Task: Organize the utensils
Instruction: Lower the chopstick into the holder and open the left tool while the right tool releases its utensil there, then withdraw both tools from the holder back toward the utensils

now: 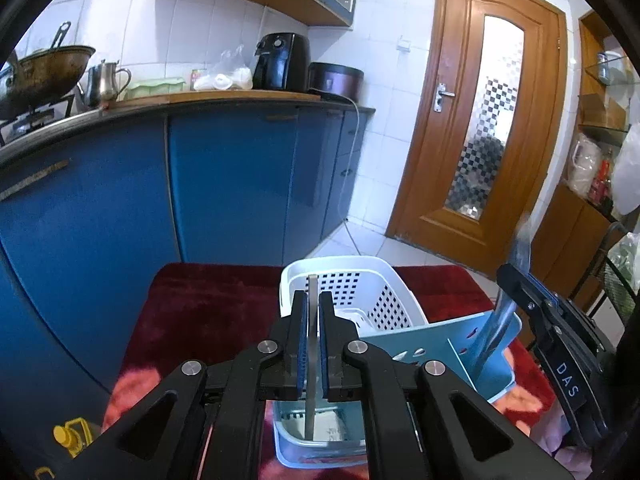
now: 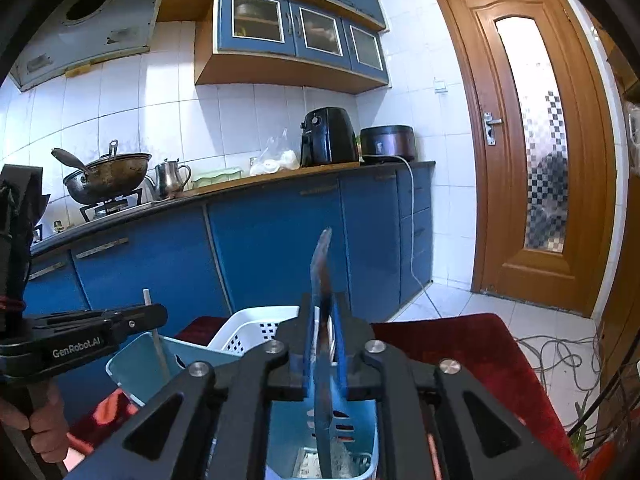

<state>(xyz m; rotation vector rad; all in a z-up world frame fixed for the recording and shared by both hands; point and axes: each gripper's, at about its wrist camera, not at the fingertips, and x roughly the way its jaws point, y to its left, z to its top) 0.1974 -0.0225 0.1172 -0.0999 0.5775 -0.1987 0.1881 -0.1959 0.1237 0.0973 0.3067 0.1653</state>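
Note:
My left gripper (image 1: 313, 312) is shut on a thin flat metal utensil handle (image 1: 311, 408) that stands upright with its lower end inside the light-blue divided holder (image 1: 436, 340). My right gripper (image 2: 323, 316) is shut on a broader metal utensil (image 2: 323, 380) that is also upright, its lower end down in the same light-blue holder (image 2: 360, 436). The right gripper and its utensil show at the right of the left wrist view (image 1: 516, 280). The left gripper and its thin utensil show at the left of the right wrist view (image 2: 150, 312).
A white perforated basket (image 1: 384, 292) stands just behind the holder on a dark red cloth (image 1: 208, 308). Blue kitchen cabinets (image 1: 224, 184) run behind, with a wok, kettle, air fryer and cooker on the counter. A wooden door (image 1: 480, 120) is at right. Cables (image 2: 560, 360) lie on the floor.

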